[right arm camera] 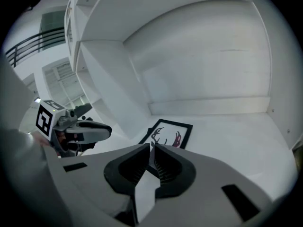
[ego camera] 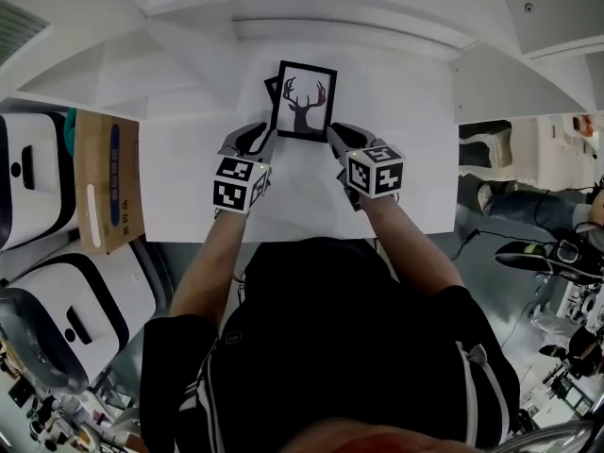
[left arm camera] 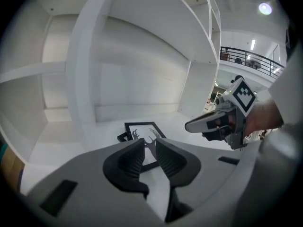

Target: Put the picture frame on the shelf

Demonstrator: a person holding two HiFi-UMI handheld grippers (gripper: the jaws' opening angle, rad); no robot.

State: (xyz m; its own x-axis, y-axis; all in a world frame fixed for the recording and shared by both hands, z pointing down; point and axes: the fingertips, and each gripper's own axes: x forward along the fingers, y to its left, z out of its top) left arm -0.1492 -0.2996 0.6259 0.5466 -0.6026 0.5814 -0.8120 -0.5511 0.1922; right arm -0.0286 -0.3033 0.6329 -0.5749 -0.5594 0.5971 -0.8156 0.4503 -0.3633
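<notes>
A black picture frame (ego camera: 304, 100) with a deer-antler print stands on the white shelf board (ego camera: 396, 130), leaning back on a small prop behind it. My left gripper (ego camera: 261, 142) is at its lower left corner, jaws a little apart. In the left gripper view (left arm camera: 150, 143) the frame (left arm camera: 142, 129) shows through the gap and the pads do not press on it. My right gripper (ego camera: 338, 140) is at the lower right corner. Its jaws (right arm camera: 152, 148) are nearly together on the lower edge of the frame (right arm camera: 170, 135).
The shelf compartment has a white back wall (right arm camera: 203, 65) and an upright divider (left arm camera: 87, 70) at the left. A brown cardboard box (ego camera: 106, 177) and white machines (ego camera: 33, 173) stand on the floor at the left. Cables and gear lie on the floor at the right (ego camera: 547, 253).
</notes>
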